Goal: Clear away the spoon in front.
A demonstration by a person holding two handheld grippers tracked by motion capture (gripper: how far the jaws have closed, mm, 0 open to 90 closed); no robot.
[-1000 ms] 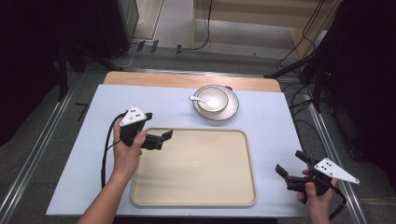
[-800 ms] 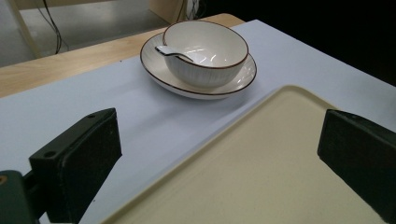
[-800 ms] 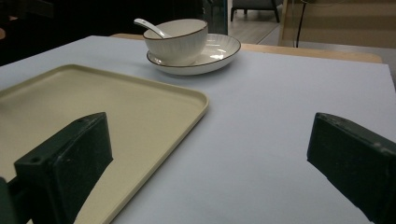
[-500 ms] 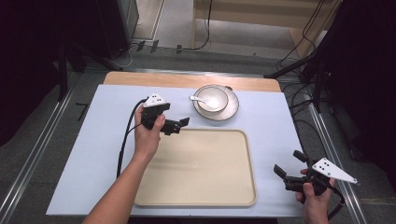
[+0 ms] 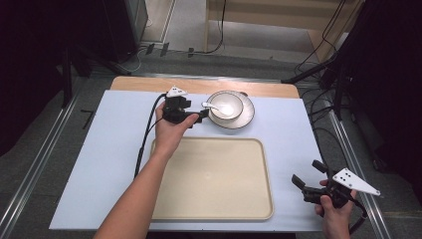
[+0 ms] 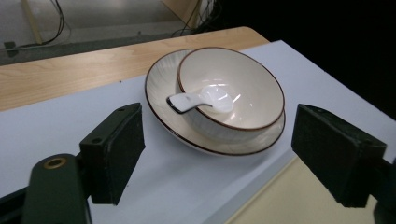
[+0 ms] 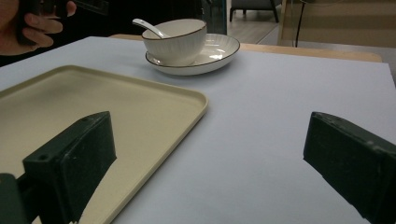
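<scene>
The left tool [image 5: 201, 115] hangs open just beside the spoon [image 6: 198, 99] in the bowl [image 6: 233, 91]; the right tool [image 5: 306, 180] gapes over the worktop [image 5: 104, 149] by the tray [image 5: 214, 179].

I see the desk [image 5: 99, 149] covered by a pale blue sheet, with bare wood along its far edge. A cream tray [image 5: 214, 179] lies near me at its middle. Just beyond the tray sits a brown-rimmed plate [image 5: 246, 115].

The left tongs [image 5: 203, 115] reach forward on an outstretched arm, the right tongs [image 5: 304, 175] held near; both gape.
</scene>
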